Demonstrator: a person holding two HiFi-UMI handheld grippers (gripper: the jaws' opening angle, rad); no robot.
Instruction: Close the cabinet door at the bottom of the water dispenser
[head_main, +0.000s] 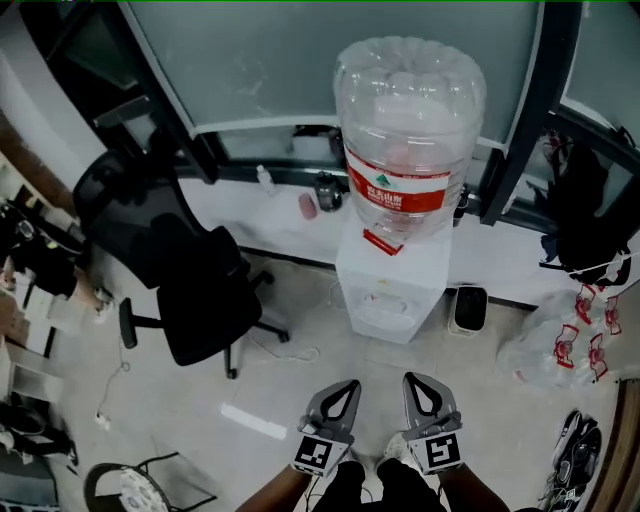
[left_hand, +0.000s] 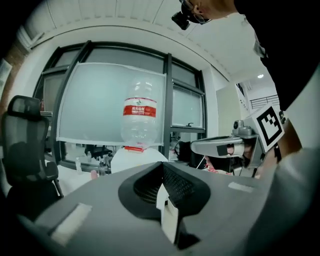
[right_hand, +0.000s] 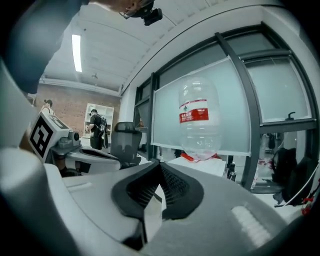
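In the head view, the water dispenser (head_main: 392, 285) stood on the pale floor against the glazed wall, with its upturned bottle (head_main: 408, 130) on top and a black office chair (head_main: 190, 280) well to its left. The camera looked down on the dispenser's top and upper front only, so the cabinet door at its foot was hidden. No door leaf stuck out over the floor in front, which suggests the door was shut or nearly so. The left gripper (head_main: 349, 386) and the right gripper (head_main: 413, 379) were held side by side at the bottom of the picture, close to the person's body. Both pointed toward the dispenser but were well apart from it and touched nothing. In the left gripper view the two jaws lay pressed together with nothing between them, and the bottle showed beyond at about the gripper's own height. In the right gripper view the jaws were likewise closed on each other and empty, aimed at the bottle rather than the base. On this showing the push on the door was not in hand; it was either done or not begun. The next move called for a low look at the dispenser's front. If the door stood ajar, a closed gripper would need to go down and press its free edge home.
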